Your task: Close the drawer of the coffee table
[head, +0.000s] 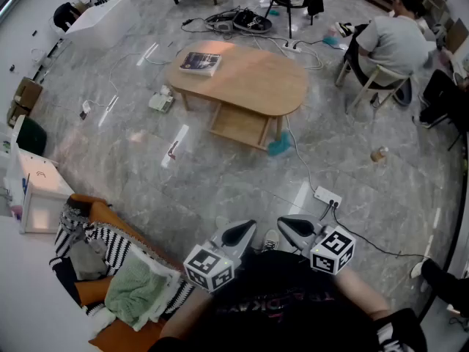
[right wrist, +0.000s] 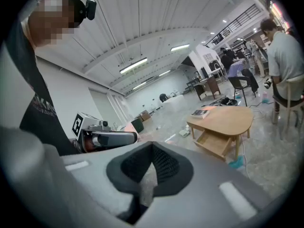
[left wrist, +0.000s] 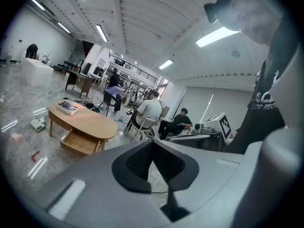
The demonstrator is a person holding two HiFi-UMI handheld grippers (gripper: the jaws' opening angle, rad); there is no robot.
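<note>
Book (head: 200, 62) lying flat; power strip (head: 327, 196) on floor (cable attached); seated person (head: 396, 42).

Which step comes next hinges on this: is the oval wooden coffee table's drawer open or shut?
Open: the wooden drawer juts out beneath the oval tabletop.

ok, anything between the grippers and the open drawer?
Head view: just bare floor between the left gripper, right gripper and the drawer; a power strip lies off right.

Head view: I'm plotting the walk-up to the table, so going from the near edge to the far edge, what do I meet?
Left claw and right claw side by side, both shut → white power strip → drawer, pulled out → coffee table top → black bundle with cables on the floor.
</note>
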